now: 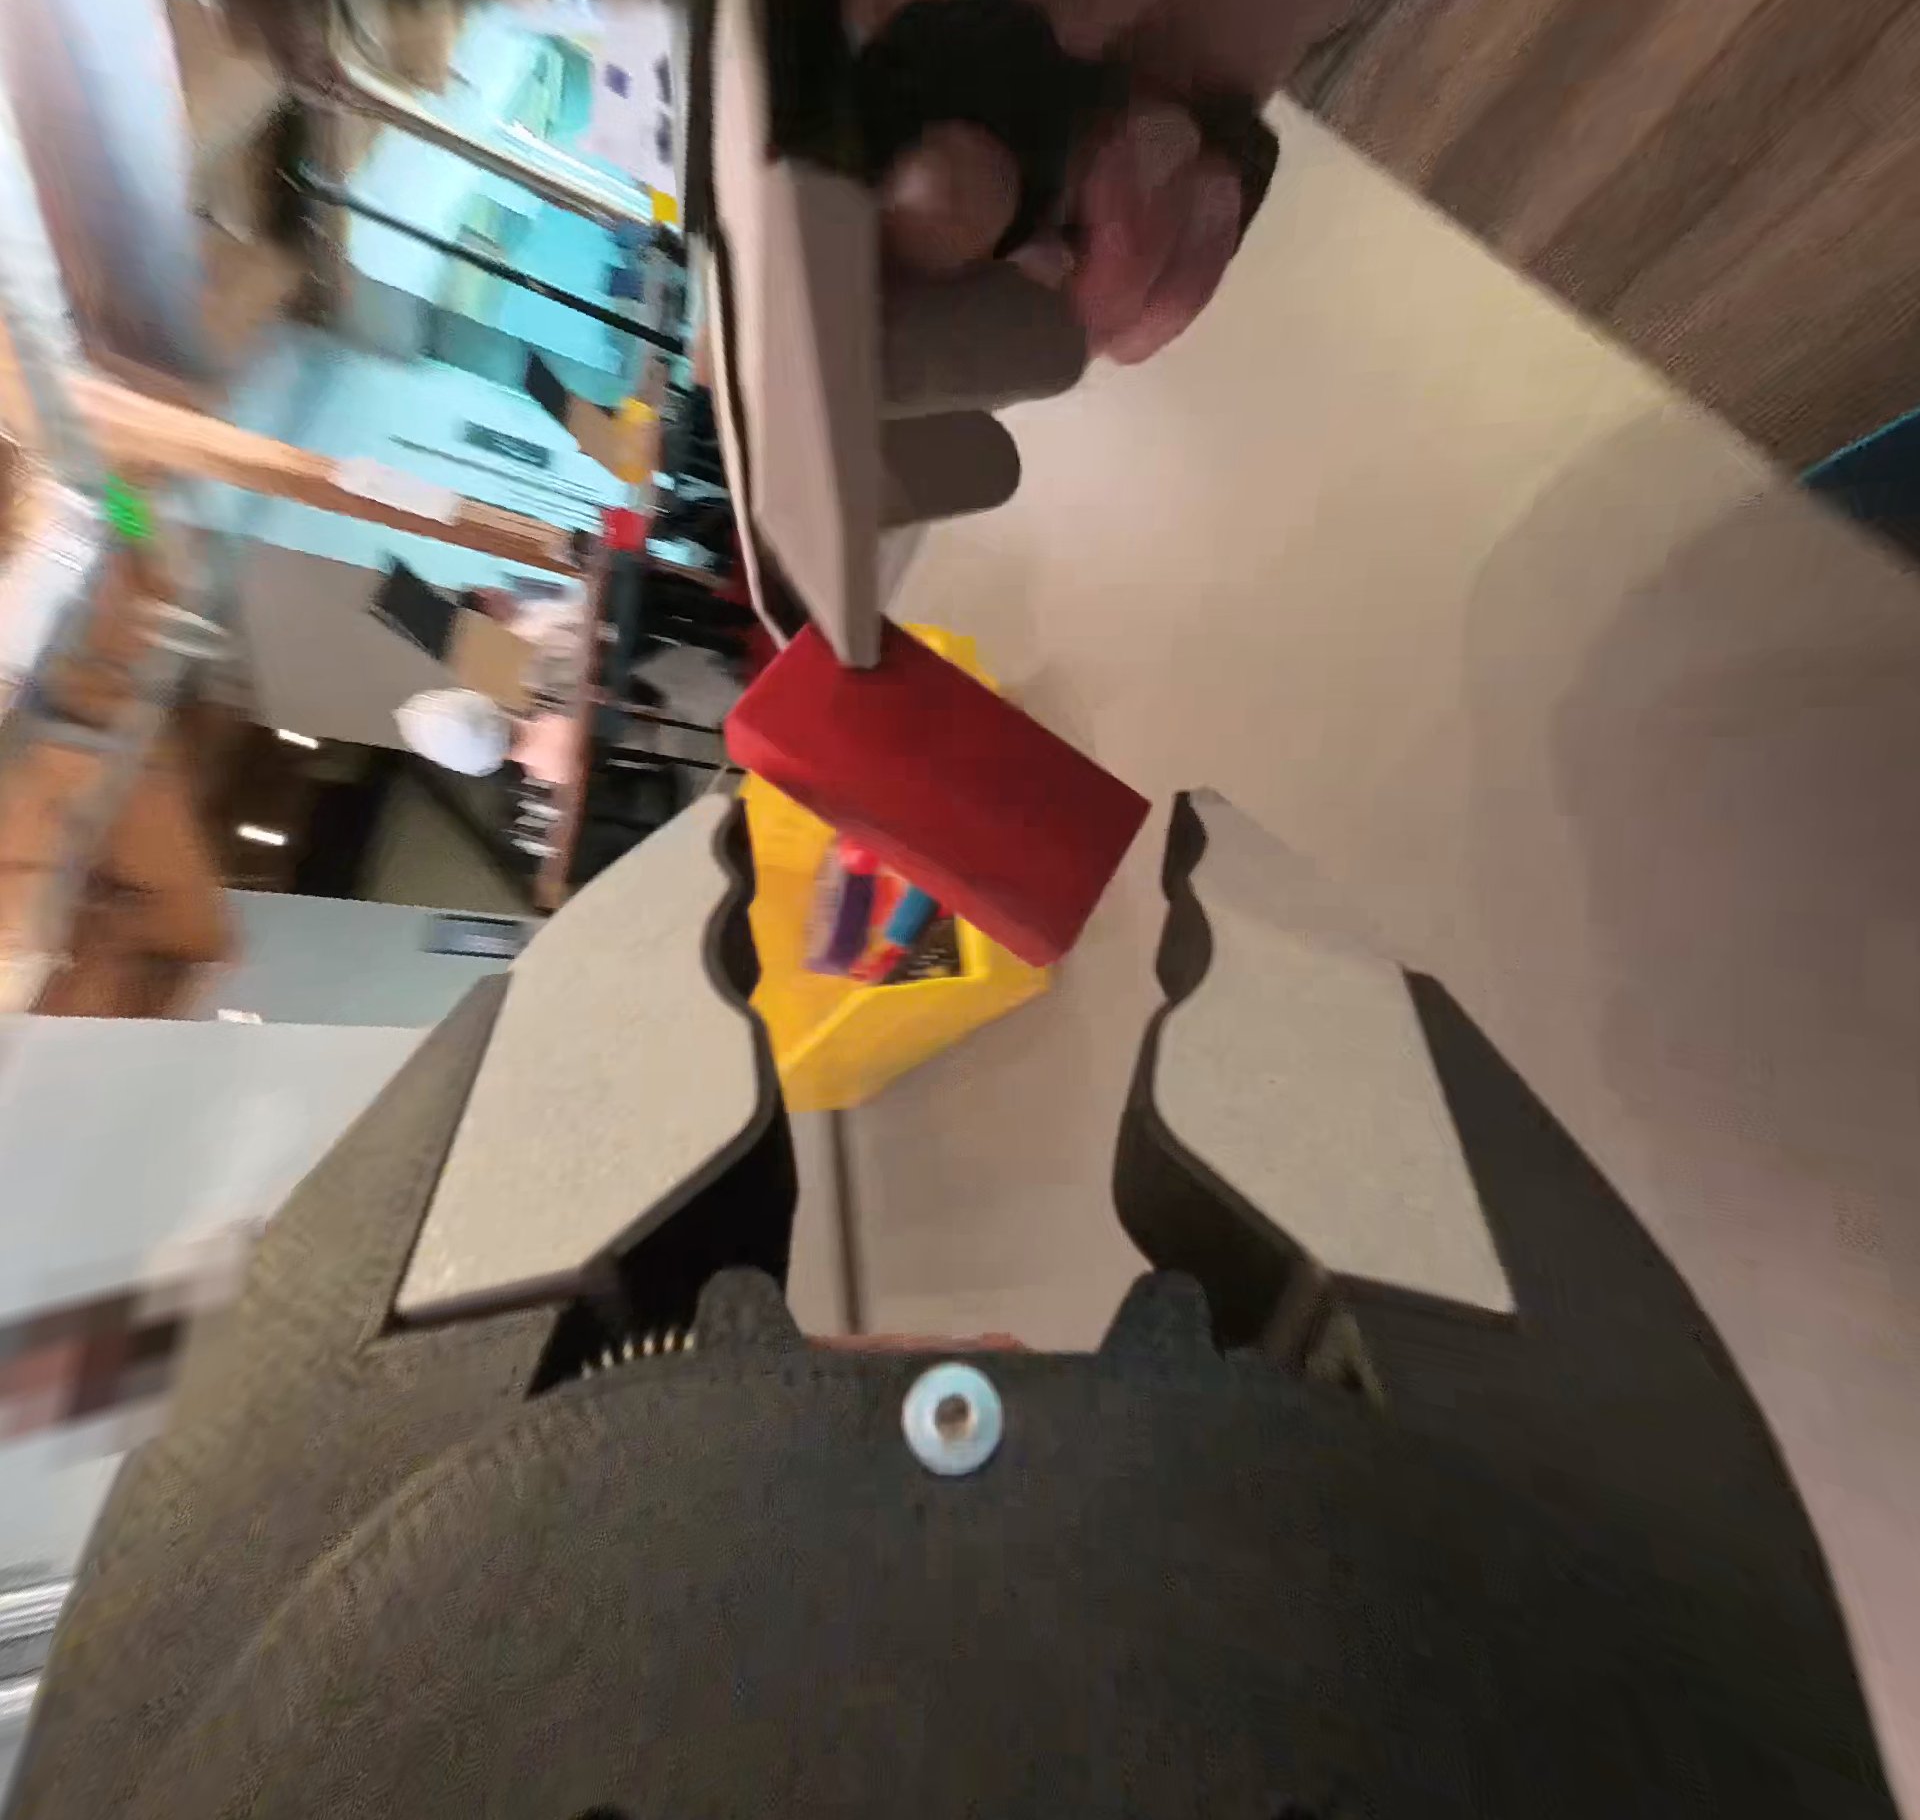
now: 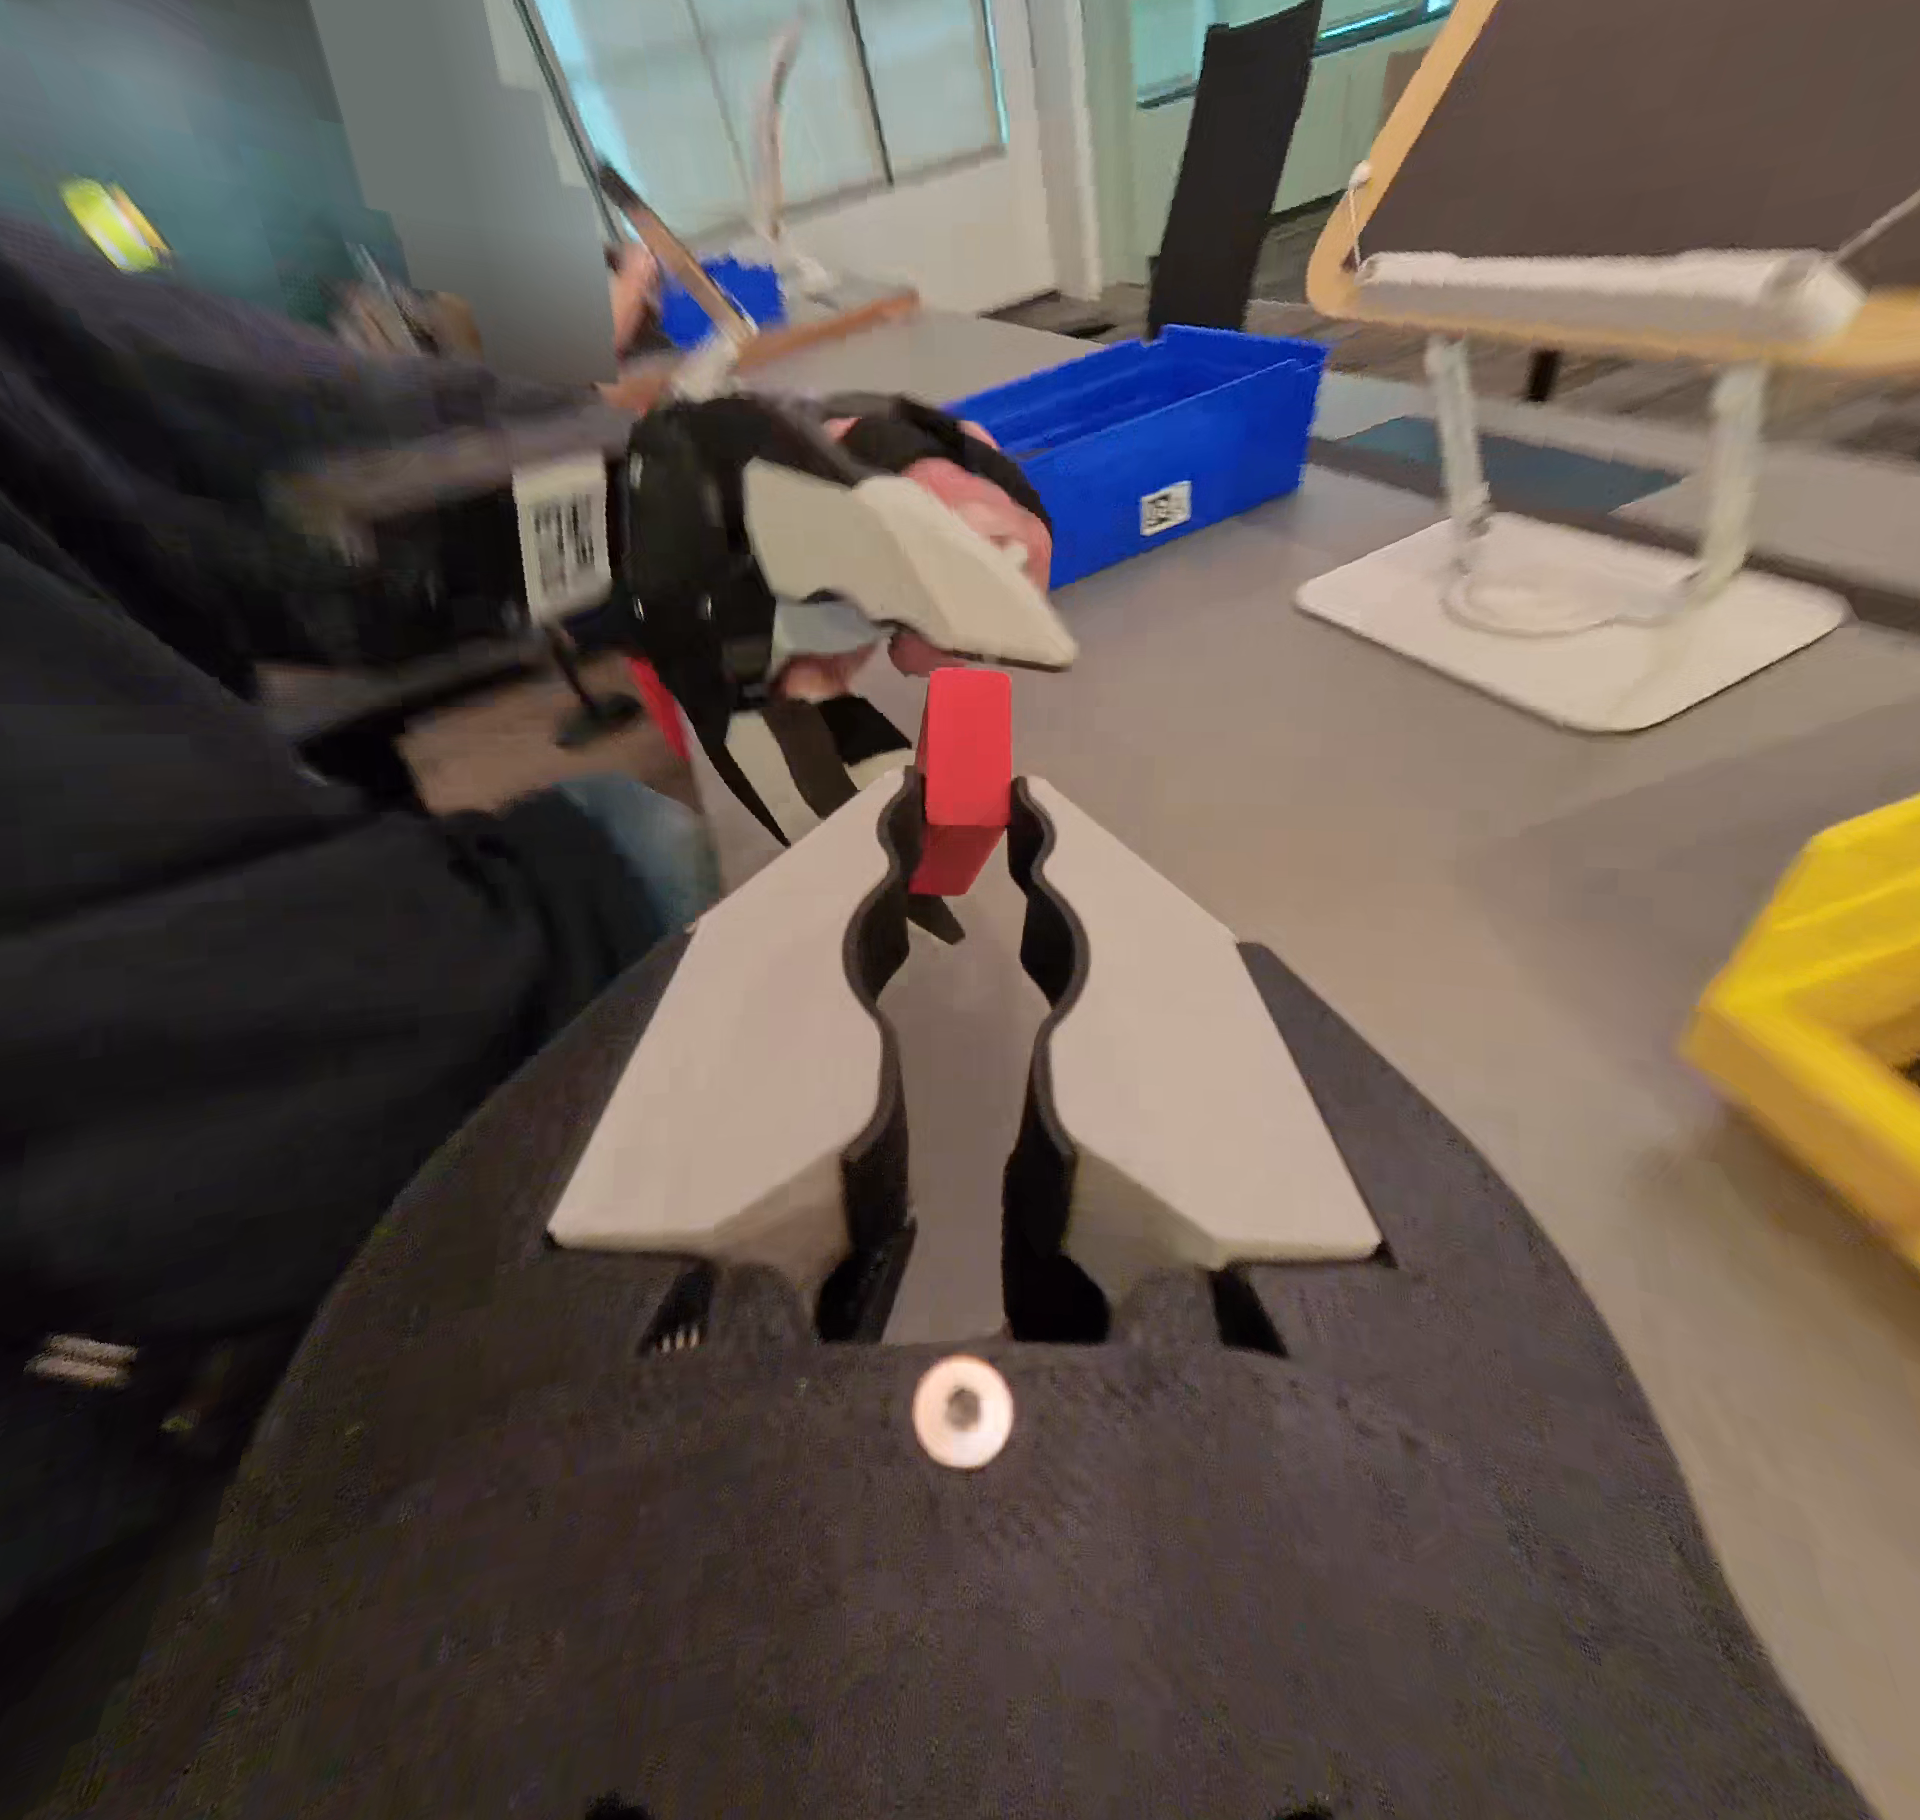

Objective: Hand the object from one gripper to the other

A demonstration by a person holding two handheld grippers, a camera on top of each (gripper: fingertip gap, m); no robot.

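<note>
now i am clamping the red block [image 2: 966, 773] in my right gripper [image 2: 961, 804]; my left gripper [image 1: 951, 897], jaws apart, should be closing squarely around its free end, at twelve o'clock.

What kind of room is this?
Probably an office or lab workspace: a large grey table holds a blue storage bin and a yellow bin, with big windows behind.

A yellow bin [image 1: 894, 1032] holding coloured markers [image 1: 883, 913] sits on the grey desk [image 2: 1351, 887], a blue bin [image 2: 1164, 451] and white stand [image 2: 1569, 617] farther back.
</note>
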